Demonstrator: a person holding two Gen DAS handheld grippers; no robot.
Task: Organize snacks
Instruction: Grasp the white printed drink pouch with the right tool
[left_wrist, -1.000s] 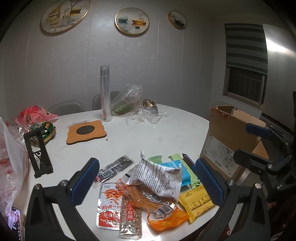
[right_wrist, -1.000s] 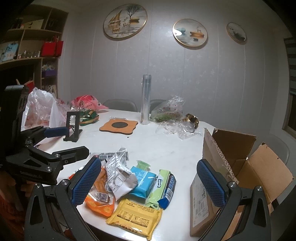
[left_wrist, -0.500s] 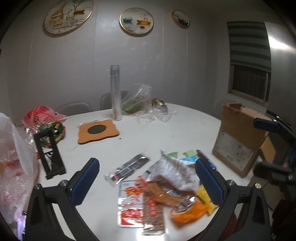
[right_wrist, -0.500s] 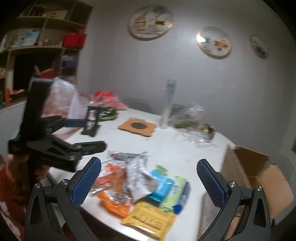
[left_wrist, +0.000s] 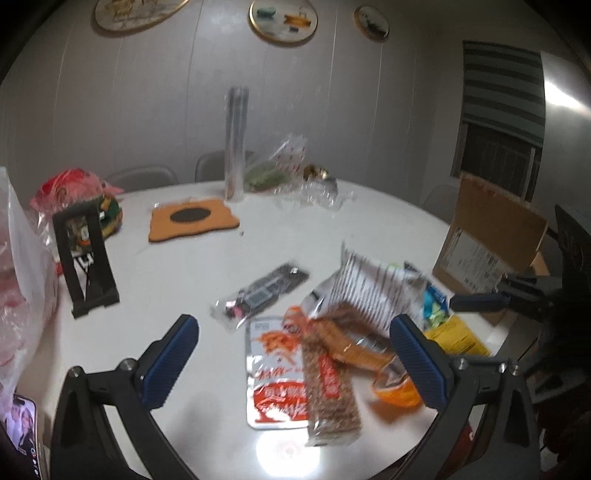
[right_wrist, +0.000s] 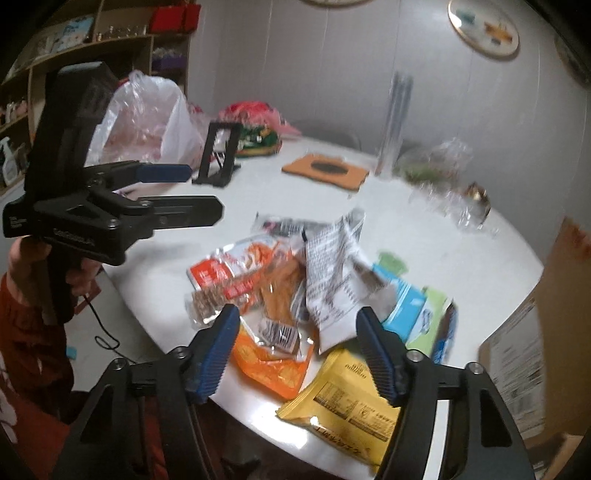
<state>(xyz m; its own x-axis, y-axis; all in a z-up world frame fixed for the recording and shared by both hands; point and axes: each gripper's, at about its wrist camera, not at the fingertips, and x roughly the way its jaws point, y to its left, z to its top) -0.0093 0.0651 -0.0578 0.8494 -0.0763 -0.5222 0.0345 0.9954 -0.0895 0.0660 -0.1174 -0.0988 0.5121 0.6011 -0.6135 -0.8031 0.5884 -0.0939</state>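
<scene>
Snack packets: we count them heaped near the round white surface's front edge, cardboard box beside. Left tool: our jaws wide apart, empty. Right tool: jaws closing above the heap, pads touching nothing.

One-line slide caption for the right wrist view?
Right gripper closing, empty, above snack pile on white table; cardboard box alongside.

Dim indoor light on both my wrist cams, dark fisheye vignette at the corners. Overhead lamp glare on the white table near edge. Right view motion-blurred, worst on the cardboard box; left view softer, walls bowed
</scene>
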